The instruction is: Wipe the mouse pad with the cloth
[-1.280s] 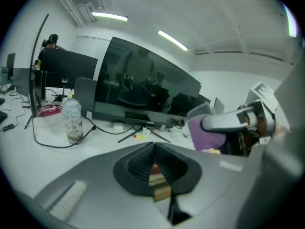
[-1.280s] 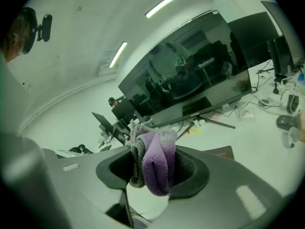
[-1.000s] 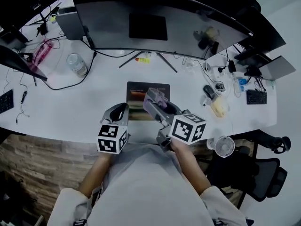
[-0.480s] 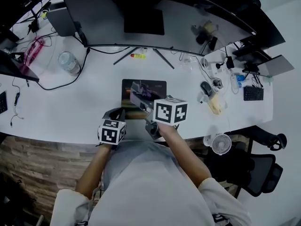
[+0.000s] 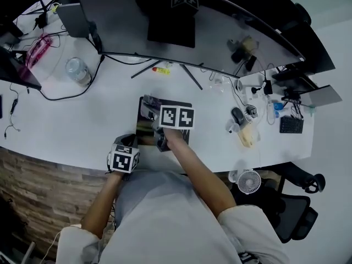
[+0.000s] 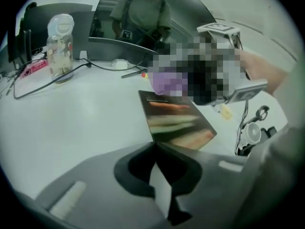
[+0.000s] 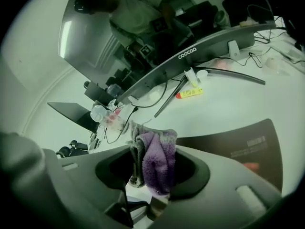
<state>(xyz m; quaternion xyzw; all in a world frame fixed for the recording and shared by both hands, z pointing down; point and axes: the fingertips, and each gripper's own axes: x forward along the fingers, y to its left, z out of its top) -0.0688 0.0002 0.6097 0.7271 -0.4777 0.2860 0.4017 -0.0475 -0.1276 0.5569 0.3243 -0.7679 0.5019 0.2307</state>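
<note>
A dark mouse pad (image 5: 147, 126) lies on the white desk (image 5: 82, 125) in front of the monitor stand. My right gripper (image 5: 148, 110) reaches over the pad's left part, and its marker cube hides much of the pad. It is shut on a purple and grey cloth (image 7: 155, 161), which bulges out between the jaws. The pad (image 7: 238, 144) shows just right of the cloth. My left gripper (image 5: 130, 142) hangs at the desk's front edge, left of the pad and apart from it. Its jaws (image 6: 155, 149) meet at the tips with nothing in them. In the left gripper view the pad (image 6: 176, 120) lies ahead, with the cloth (image 6: 167, 84) above its far end.
A wide curved monitor (image 5: 192, 21) spans the back on a splayed stand. A clear bottle (image 5: 77, 70) and cables lie back left, and a yellow tube (image 5: 161, 69) sits under the monitor. A mouse (image 5: 236, 114) and small items lie to the right. A small fan (image 5: 248, 181) stands past the desk edge.
My right gripper has carried the cloth leftward and forward over the pad. The left gripper has drawn back a little toward the desk's front edge.
</note>
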